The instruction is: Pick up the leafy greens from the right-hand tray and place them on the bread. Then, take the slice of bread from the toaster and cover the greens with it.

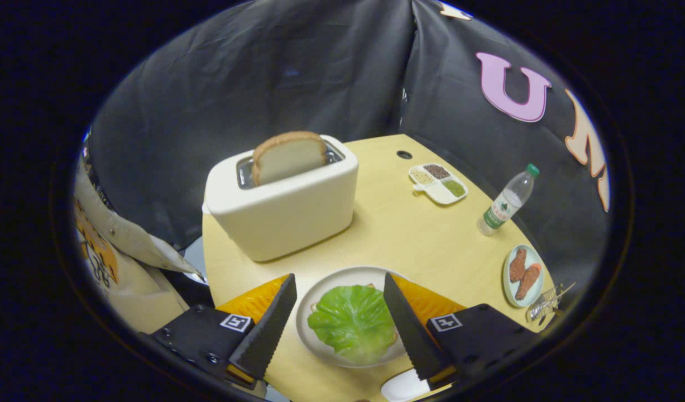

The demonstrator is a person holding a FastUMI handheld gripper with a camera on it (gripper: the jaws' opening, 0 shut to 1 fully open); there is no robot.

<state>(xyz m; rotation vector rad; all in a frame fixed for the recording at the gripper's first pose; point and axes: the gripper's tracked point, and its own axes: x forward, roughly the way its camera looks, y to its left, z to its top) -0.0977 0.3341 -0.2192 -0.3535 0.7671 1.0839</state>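
greens: the green leaf (354,322) lies flat on a slice of bread on the white plate (320,290). only a thin edge of that bread peeks out from under the leaf. this part of the job looks done.
tongs: the gripper (339,293) is wide apart and holds nothing. the plate sits between its two fingers.
toaster: the white toaster (283,206) stands beyond the fingers, further back on the yellow table (409,229).
top bread: the other bread slice (289,156) sticks up out of the toaster slot. no one has taken it yet.
left to do: grab that slice and lay it over the leaf.
near the table edge: a bottle (507,201), a small snack tray (438,182) and a dish of brown food (523,274).
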